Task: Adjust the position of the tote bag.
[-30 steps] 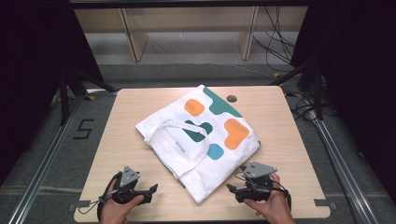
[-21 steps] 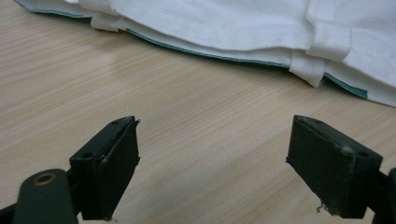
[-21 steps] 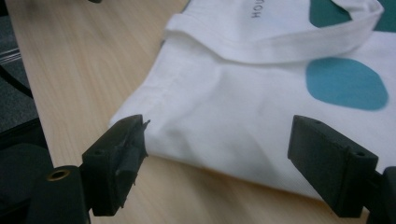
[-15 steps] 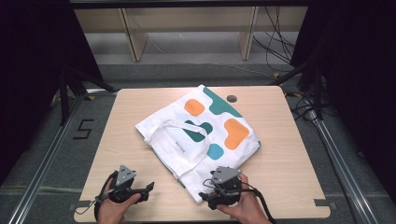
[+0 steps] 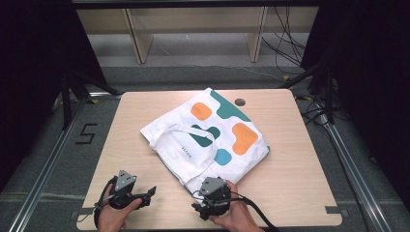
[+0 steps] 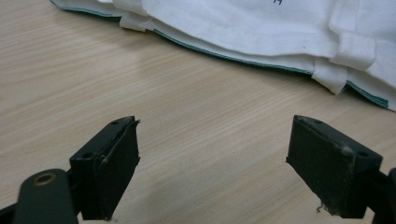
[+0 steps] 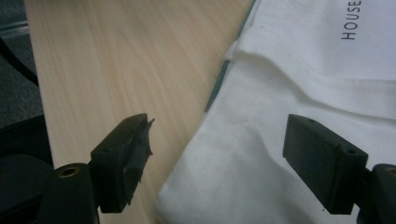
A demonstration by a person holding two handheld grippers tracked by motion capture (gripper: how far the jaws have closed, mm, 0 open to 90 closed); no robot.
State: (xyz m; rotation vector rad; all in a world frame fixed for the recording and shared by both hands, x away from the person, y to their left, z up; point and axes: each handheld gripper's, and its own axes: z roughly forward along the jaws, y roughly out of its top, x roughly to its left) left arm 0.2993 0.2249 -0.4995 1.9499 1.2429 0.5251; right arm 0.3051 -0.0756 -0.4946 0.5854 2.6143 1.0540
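A white tote bag [image 5: 208, 137] printed with orange and teal shapes lies flat mid-table, its handle loop [image 5: 181, 145] on top. My right gripper [image 5: 197, 207] sits at the bag's near corner, open. In the right gripper view its jaws [image 7: 217, 149] straddle the bag's edge, one over bare wood [image 7: 126, 60] and one over white cloth [image 7: 289, 93]. My left gripper [image 5: 145, 195] rests at the table's front left, open. In the left gripper view its jaws [image 6: 212, 154] stand over bare wood, short of the bag's hem [image 6: 261, 28].
The wooden table [image 5: 145, 111] has a dark round grommet [image 5: 239, 102] near its far edge. Wooden shelving [image 5: 193, 29] and loose cables [image 5: 290, 43] lie beyond. A "5" mark [image 5: 85, 134] is on the floor at left, beside metal rails.
My right gripper has moved left along the front edge, from the table's front right to the bag's near corner. The left gripper has barely moved.
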